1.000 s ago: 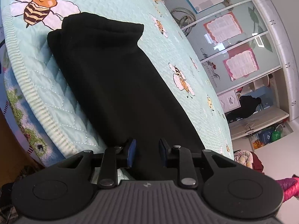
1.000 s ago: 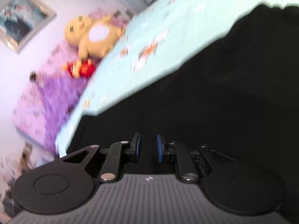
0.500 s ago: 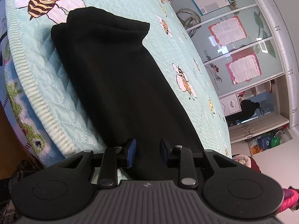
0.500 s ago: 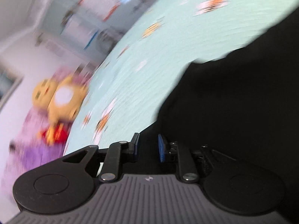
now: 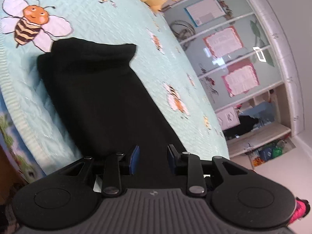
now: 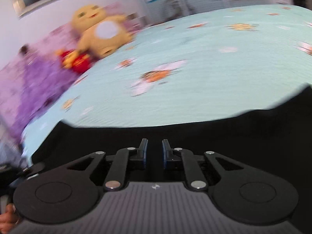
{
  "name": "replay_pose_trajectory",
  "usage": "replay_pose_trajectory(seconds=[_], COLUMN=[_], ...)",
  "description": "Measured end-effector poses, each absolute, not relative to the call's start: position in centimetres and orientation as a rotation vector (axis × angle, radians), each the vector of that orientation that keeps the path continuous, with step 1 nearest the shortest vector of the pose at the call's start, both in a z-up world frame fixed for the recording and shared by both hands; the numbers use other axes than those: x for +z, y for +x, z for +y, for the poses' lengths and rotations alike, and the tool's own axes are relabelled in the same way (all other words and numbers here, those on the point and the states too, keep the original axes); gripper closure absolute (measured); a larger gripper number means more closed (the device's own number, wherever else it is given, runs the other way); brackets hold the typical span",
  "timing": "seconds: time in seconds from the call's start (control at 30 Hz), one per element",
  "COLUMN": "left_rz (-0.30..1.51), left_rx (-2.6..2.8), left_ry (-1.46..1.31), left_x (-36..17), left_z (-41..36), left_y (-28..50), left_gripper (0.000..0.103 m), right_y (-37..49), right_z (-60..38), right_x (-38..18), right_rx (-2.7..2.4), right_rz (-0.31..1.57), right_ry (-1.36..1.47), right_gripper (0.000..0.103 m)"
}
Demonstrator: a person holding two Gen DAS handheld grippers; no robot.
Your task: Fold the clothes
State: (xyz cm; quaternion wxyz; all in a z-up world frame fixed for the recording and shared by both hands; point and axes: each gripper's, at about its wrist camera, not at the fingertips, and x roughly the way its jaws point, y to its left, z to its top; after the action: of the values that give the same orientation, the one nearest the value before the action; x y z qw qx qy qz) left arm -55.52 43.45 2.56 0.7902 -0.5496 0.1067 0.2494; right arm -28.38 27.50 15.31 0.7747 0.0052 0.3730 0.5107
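Observation:
A black garment [image 5: 101,97] lies lengthwise on the light blue bee-print quilt [image 5: 81,9], its far end bunched near a large bee picture. My left gripper [image 5: 151,157] is at the garment's near end, its blue-padded jaws shut on a thick fold of the cloth. In the blurred right wrist view the same black garment [image 6: 195,136] fills the foreground. My right gripper [image 6: 154,151] has its jaws close together, shut on the cloth near its edge.
A yellow plush toy [image 6: 99,33] and a red one [image 6: 78,61] sit by purple bedding [image 6: 35,78] at the bed's head. The quilt's ribbed edge [image 5: 21,120] drops off at left. Glass panels with posters [image 5: 232,58] stand beyond. A hand [image 6: 6,217] shows at bottom left.
The right gripper has swung round quickly, so the plush toy and open quilt now lie ahead of it, the cloth still at its jaws. The left gripper shifted only slightly.

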Motion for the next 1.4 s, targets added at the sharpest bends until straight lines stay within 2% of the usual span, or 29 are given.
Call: replay_pose_trajectory(seconds=[0.1, 0.13, 0.23, 0.3, 0.83, 1.4], left_rz=[0.226, 0.225, 0.221, 0.22, 0.214, 0.22], left_rx=[0.543, 0.546, 0.552, 0.554, 0.541, 0.562], left_ry=[-1.213, -1.223, -1.251, -1.257, -1.267, -1.265], left_x=[1.8, 1.6, 0.9, 0.7, 0.2, 0.5], left_z=[43.7, 43.8, 44.0, 44.1, 44.3, 44.5], left_y=[-55.9, -56.1, -56.5, -56.6, -56.9, -56.5], left_gripper=[0.076, 0.077, 0.077, 0.079, 0.079, 0.079], right_y=[-29.4, -29.6, -29.8, -29.7, -29.3, -39.0], right_z=[30.9, 31.6, 32.3, 32.5, 36.4, 29.9], right_x=[15.6, 15.4, 14.9, 14.2, 11.7, 13.1], right_rx=[1.134, 1.128, 1.106, 1.099, 1.029, 1.158], right_rz=[0.811, 0.815, 0.841, 0.856, 0.899, 1.04], right_ry=[-0.041, -0.045, -0.017, 0.0, 0.012, -0.092], right_gripper=[0.091, 0.095, 0.097, 0.103, 0.103, 0.103])
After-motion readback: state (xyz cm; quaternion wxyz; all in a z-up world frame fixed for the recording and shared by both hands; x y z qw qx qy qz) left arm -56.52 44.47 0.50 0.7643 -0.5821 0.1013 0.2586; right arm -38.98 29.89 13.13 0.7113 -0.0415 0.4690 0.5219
